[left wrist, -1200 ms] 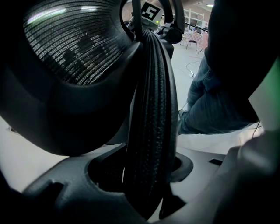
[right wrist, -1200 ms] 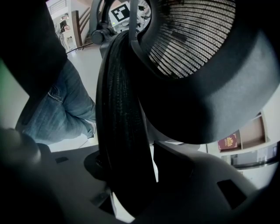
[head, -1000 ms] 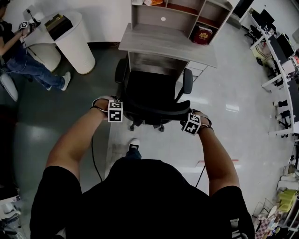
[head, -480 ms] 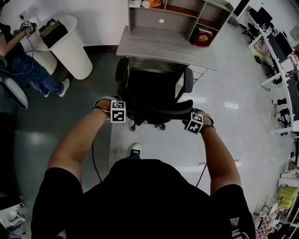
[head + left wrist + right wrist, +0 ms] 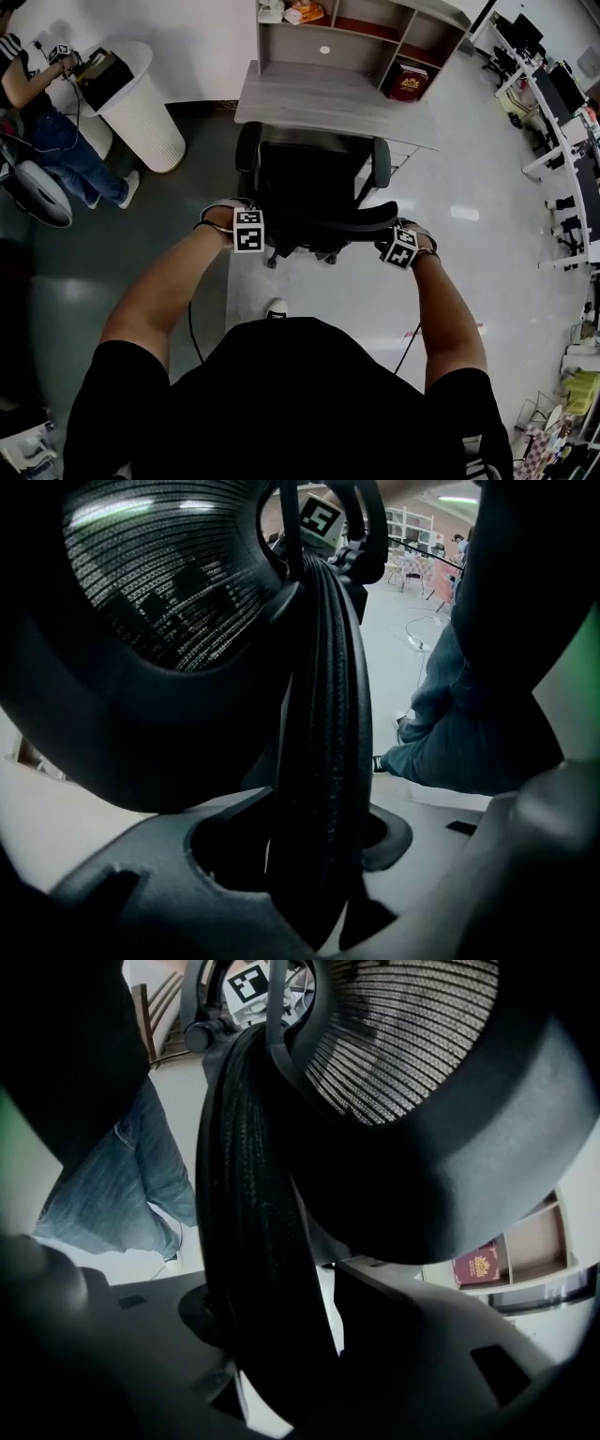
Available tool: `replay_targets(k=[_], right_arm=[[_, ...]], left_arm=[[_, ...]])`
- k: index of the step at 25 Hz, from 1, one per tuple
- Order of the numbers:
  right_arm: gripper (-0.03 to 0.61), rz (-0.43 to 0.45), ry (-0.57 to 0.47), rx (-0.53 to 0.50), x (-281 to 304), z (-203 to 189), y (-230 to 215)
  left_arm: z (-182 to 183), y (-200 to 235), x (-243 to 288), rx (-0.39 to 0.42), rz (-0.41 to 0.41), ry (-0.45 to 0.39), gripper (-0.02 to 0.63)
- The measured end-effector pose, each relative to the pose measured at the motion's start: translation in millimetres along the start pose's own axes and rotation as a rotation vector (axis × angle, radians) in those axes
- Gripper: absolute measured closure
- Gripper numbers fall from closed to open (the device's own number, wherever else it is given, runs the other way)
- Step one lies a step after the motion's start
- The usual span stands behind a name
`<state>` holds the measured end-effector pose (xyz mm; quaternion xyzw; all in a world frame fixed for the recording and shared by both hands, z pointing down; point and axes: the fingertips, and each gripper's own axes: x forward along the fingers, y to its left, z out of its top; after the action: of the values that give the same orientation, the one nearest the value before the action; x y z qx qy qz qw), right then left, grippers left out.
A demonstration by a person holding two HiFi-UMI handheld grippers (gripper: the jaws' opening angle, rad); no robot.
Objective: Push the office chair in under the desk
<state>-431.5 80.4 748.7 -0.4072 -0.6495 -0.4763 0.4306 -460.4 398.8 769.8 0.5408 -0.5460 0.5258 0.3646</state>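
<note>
- Two grippers share one load in the head view. The left gripper (image 5: 249, 225) and the right gripper (image 5: 400, 246) sit on the two ends of the top of the backrest of the office chair (image 5: 309, 183), both pointing steeply down.
- Head view, position of the chair: it faces the desk (image 5: 328, 94), with the seat front and both armrests at the desk's near edge. The backrest and the wheeled base stand out on the open floor.
- Left gripper view: the ribbed backrest rim (image 5: 323, 761) runs up between the jaws, which stand partly apart and appear to clamp it. They have just been closing slightly on it. The mesh panel (image 5: 150, 574) fills the upper left.
- Right gripper view: the same rim lies between these jaws, which also stand partly apart and seem to grip it. They have just been easing open a little, with the rim kept between them. A red book (image 5: 478, 1265) on the desk's shelf shows beyond.
- Progress, as judged: the hold is made and the chair is lined up at the desk, so the push looks about midway. What remains is to roll the seat under the desktop and let go.
</note>
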Motion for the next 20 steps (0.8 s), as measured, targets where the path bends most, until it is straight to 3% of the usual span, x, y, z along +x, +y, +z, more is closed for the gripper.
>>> replay_targets(k=[20], right_arm=[[0.336, -0.015, 0.044, -0.006, 3.2, -7.1, -8.1]], left_arm=[[3.4, 1.4, 2.0, -0.009, 0.009, 0.001, 0.423]])
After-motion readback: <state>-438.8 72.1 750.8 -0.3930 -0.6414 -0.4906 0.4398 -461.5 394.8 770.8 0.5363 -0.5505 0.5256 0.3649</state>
